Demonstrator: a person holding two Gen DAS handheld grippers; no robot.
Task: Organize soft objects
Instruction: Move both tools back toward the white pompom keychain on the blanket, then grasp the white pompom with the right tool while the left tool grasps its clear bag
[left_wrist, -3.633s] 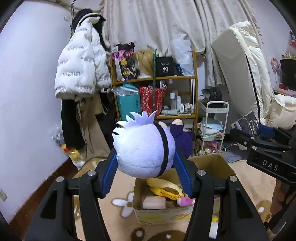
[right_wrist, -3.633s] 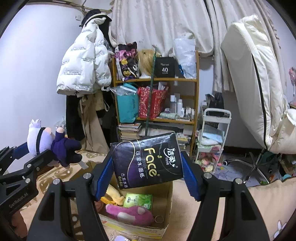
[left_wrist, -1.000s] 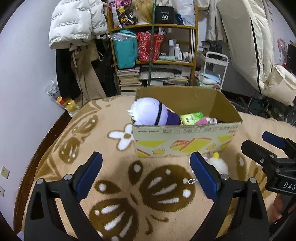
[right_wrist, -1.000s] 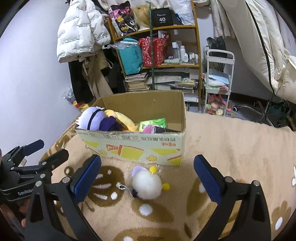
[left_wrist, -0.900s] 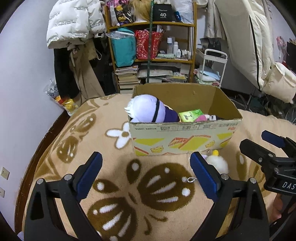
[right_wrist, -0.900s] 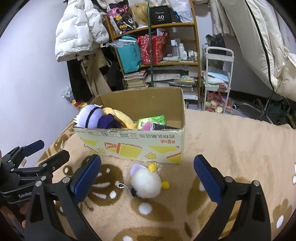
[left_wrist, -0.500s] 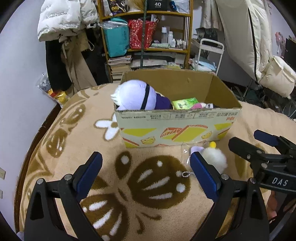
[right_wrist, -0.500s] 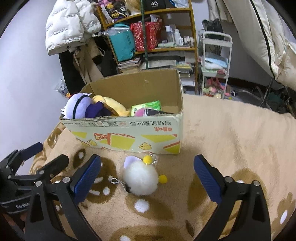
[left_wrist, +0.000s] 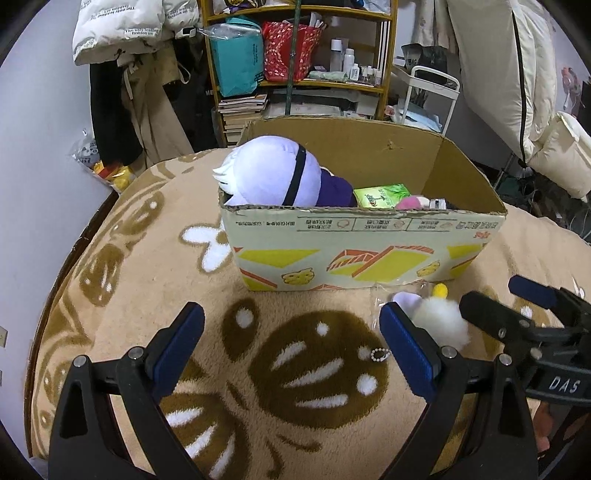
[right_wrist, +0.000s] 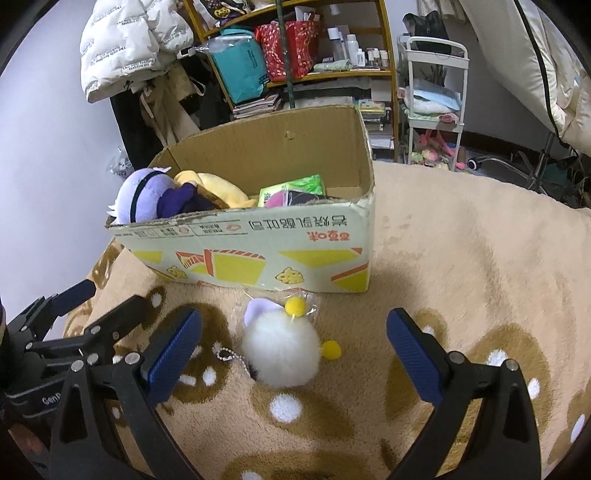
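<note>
Closer now: "DAS"-marked right gripper (left_wrist: 517, 306)

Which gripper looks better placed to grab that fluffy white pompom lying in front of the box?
Probably the right gripper: it is open with the white pompom centred between its fingers. The left gripper, also open, faces bare blanket, with the pompom off beside its right finger.
</note>
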